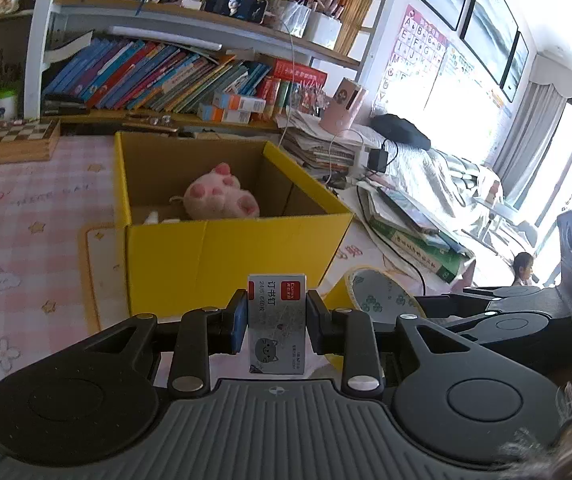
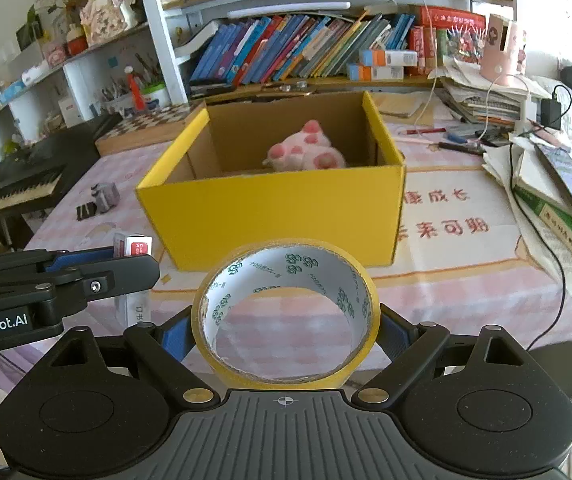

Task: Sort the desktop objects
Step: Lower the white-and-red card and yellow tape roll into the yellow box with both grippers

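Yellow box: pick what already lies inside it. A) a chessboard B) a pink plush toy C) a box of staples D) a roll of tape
B: the pink plush toy lies inside the yellow box, while the tape roll sits in the right gripper and the staple box in the left gripper.
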Demonstrator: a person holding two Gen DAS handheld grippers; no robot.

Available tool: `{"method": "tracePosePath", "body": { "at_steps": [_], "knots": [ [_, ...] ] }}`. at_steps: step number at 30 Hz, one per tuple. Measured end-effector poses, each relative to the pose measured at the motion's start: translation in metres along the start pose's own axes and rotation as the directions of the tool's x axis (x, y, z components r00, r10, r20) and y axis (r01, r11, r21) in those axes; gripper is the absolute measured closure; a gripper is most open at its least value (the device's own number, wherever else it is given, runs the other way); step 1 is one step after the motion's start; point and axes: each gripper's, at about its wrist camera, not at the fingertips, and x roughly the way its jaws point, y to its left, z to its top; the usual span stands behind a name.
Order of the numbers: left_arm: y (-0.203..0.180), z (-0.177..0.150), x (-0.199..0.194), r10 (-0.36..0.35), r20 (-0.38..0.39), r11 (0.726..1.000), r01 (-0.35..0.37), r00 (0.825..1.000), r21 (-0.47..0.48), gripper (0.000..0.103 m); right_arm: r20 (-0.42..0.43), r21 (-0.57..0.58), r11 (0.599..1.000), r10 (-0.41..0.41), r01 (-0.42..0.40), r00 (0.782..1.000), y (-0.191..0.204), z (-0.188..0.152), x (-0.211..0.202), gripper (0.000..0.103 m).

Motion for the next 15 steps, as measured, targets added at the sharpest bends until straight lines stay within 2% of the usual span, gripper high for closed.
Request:
{"method": "tracePosePath", "body": {
  "at_steps": [5,10,15],
  "knots": [
    [-0.009,0.015,0.012,0.003,0.023,1.0,-0.003,1.0,0.001,0.075,0.044,-0.015,1.0,0.016,-0.015,0.999,-0.016,0.015,-0.001,0.011],
    [-0.013,0.038,0.017,0.02,0.08,1.0,-0.02,0.997,0.008,0.075,0.111,-0.038,0.999,0.042,-0.038,0.993,-0.026,0.04,-0.003,0.011],
    [-0.012,0.069,0.024,0.049,0.157,0.998,-0.054,0.986,0.025,0.075,0.202,-0.147,0.988,0.075,-0.045,0.977,-0.026,0.072,0.003,0.011]
  ]
}}
